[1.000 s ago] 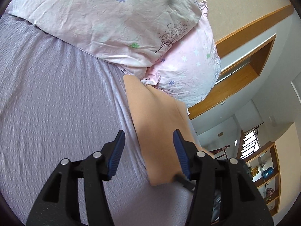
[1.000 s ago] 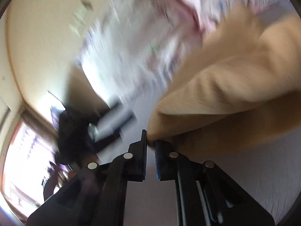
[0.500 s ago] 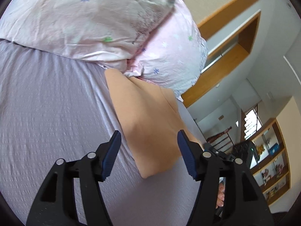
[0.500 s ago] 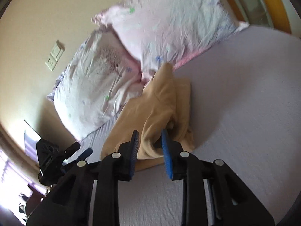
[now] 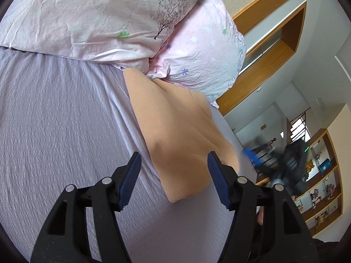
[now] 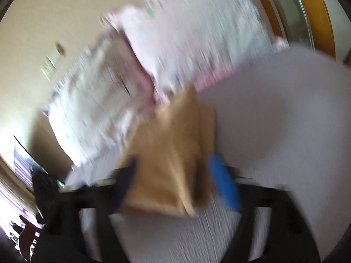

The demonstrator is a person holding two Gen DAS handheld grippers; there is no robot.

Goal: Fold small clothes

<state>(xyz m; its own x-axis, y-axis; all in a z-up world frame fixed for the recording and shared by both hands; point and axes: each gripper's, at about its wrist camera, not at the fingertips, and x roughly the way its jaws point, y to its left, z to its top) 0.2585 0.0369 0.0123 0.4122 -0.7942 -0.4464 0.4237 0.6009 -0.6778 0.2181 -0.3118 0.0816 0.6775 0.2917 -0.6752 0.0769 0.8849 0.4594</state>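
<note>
A small tan garment [image 5: 175,131] lies folded on the lilac bed sheet [image 5: 54,120], its far corner tucked against the pillows. My left gripper [image 5: 173,171] is open and empty, hovering over the garment's near end. In the blurred right wrist view the same garment [image 6: 171,153] lies in a folded stack, and my right gripper [image 6: 177,175] is open with its fingers wide on either side of it, holding nothing. The right gripper's blue fingertips also show blurred in the left wrist view [image 5: 252,156], past the garment's right edge.
Two pale pink floral pillows [image 5: 109,17] lie at the head of the bed, right behind the garment. The bed's right edge [image 5: 228,127] drops off beside the garment. Wooden shelves [image 5: 320,175] stand beyond. A wall with a switch plate [image 6: 50,63] is behind the pillows.
My right gripper has opened and let go of the tan garment, which now lies folded on the sheet. The right gripper is moving fast. My left gripper stays open above the garment.
</note>
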